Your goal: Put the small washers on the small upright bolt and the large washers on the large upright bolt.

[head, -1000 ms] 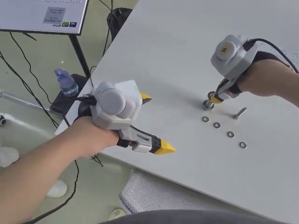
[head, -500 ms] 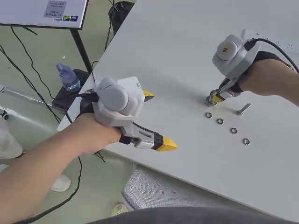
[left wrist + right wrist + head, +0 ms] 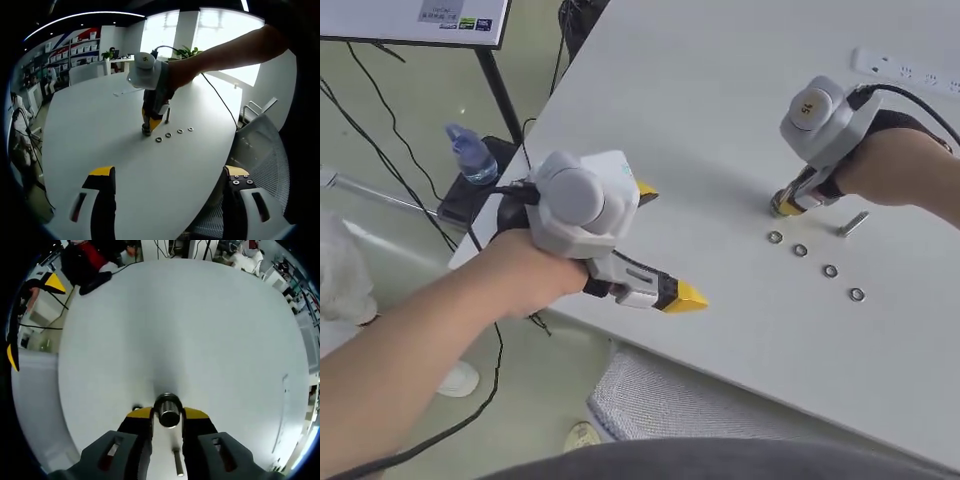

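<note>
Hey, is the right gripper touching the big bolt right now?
Touching. The right gripper view shows the right gripper closed around the large bolt, with both yellow jaw tips pressed against its sides.

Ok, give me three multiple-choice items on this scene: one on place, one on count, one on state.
1. Where is the small bolt? A) lying on the table B) on the floor C) in a box
2. How many loose washers lie there? A) two B) four C) six
3. The left tongs are: A) shut on a washer B) shut on a bolt C) open, empty
Key: 1 A, it lies flat beside the washers; 2 B, four rings form a row; 3 C, both tips stand wide apart with nothing between.
</note>
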A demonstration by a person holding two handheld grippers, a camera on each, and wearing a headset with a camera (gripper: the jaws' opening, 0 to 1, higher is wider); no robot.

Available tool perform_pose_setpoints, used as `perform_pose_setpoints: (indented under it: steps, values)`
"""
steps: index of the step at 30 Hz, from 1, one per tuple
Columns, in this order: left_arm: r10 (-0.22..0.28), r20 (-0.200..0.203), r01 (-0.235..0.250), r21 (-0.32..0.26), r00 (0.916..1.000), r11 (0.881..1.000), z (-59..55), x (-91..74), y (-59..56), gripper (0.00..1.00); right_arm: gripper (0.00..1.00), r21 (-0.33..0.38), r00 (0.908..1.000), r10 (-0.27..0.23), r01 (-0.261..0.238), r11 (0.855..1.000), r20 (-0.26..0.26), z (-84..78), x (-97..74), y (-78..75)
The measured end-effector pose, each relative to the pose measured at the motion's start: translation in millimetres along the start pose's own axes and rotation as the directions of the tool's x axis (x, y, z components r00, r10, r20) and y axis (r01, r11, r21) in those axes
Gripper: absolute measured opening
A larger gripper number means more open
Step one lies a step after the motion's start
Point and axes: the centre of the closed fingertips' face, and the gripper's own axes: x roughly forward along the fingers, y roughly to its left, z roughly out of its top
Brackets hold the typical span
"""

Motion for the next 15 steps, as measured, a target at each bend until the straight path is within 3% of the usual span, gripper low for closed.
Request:
perform_pose_setpoints:
  steps: [15]
  values:
    - [0.002,-0.002,-0.002,-0.003,1.0,1.0,-3.2,-1.9,0.3,0.86,0.22,0.009,1.0,-0.004,0.004,1.0,0.007,-2.0,1.0,5.6]
